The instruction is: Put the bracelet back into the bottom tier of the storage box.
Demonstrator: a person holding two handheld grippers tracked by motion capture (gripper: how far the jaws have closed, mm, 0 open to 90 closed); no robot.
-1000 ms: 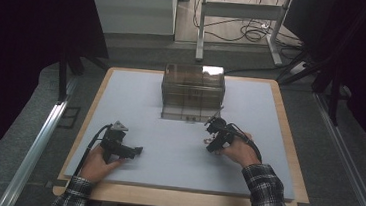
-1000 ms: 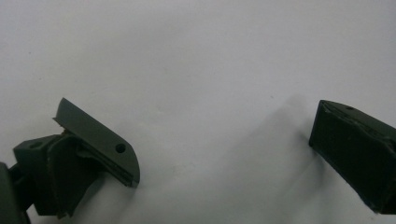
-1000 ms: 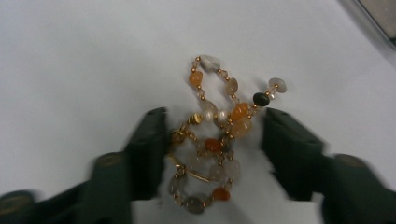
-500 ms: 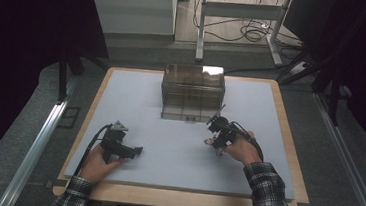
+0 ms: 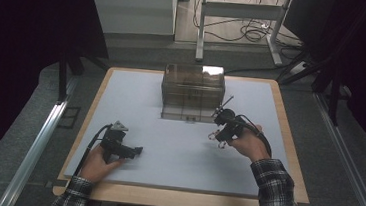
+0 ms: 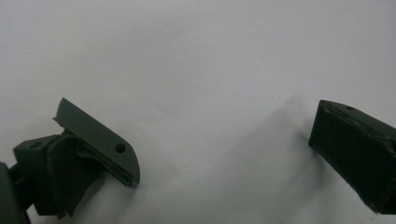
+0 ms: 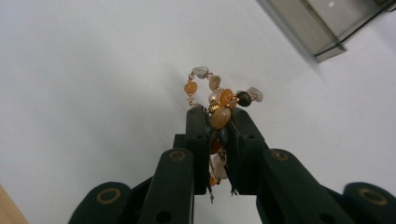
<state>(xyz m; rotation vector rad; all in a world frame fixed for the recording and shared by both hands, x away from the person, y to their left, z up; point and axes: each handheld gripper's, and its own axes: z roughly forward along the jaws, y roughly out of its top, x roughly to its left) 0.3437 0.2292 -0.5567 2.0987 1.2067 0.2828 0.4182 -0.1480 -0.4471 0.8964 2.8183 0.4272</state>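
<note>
Beads of a stone bracelet (image 7: 219, 100) (amber, white, one dark) sit pinched between the right gripper (image 7: 218, 116) fingers, above the surface (image 5: 181, 153) near the clear box (image 5: 192, 91); carry it gently. Left gripper (image 6: 224, 149) fingers gape wide, empty.

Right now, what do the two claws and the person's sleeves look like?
Both claws, left and right, are black, two-jawed, each trailing a black cable. The left carries a grey three-cornered plate on top. Brass-coloured rings mark the right one's pivots in the right gripper view. Sleeves are black-and-white plaid.
</note>
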